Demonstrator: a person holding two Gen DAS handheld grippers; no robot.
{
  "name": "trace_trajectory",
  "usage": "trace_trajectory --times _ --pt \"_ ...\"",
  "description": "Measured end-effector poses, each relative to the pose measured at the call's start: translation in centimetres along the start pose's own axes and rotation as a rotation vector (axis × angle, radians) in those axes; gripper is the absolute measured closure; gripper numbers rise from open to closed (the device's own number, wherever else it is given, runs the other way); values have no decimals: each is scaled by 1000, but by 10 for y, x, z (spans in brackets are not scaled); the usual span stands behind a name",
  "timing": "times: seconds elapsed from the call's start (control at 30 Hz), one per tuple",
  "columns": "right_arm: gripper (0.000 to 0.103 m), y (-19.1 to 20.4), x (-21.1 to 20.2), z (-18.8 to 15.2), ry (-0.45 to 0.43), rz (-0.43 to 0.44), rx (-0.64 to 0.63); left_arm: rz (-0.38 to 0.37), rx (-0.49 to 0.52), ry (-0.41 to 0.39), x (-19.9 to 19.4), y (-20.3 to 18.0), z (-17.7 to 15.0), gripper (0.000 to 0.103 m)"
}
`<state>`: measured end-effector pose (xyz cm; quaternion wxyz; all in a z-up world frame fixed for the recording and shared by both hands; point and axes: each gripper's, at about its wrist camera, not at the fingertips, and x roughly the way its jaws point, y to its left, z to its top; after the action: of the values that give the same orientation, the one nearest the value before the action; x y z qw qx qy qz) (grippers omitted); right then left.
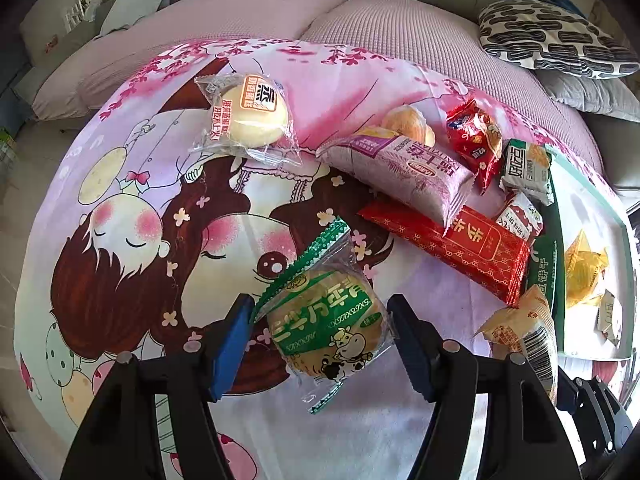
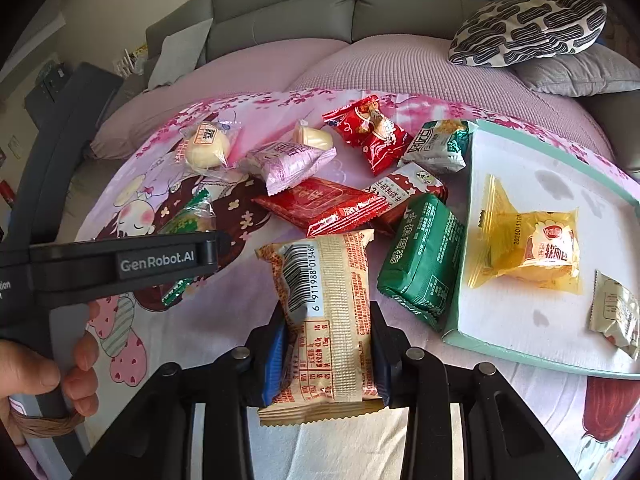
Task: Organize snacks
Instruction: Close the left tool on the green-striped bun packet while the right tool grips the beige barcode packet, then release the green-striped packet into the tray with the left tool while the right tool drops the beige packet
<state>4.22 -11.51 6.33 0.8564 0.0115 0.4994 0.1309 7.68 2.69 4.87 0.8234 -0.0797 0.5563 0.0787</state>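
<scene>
My left gripper is shut on a round cake in a green-and-clear wrapper, held above the cartoon-printed cloth. My right gripper is shut on a beige snack pack with a barcode, also lifted off the cloth; the same beige snack pack shows at the right of the left wrist view. Loose snacks lie between them: a purple pack, a flat red pack, a small red bag, a green biscuit pack and a pale bun.
A shallow white tray with a teal rim sits at the right, holding a yellow-wrapped cake and a small beige packet. A person's hand grips the left gripper's handle. Grey sofa cushions and a patterned pillow lie behind.
</scene>
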Motion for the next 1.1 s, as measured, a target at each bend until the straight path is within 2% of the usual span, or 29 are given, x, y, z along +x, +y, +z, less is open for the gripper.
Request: trace_trajectory --times 0.37,0.73,0.93,1.1 --pt "64 -4 -18 2 -47 8 11 -16 -19 -61 -19 3 5 33" --pt "64 -16 -26 5 -70 2 47 -21 3 -78 -28 -8 6 33" --pt "64 -59 -49 10 -140 -67 151 -53 39 -97 -34 -26 9 33" --pt "64 -112 -72 5 -188 -172 279 -85 111 -127 -43 -55 8 33"
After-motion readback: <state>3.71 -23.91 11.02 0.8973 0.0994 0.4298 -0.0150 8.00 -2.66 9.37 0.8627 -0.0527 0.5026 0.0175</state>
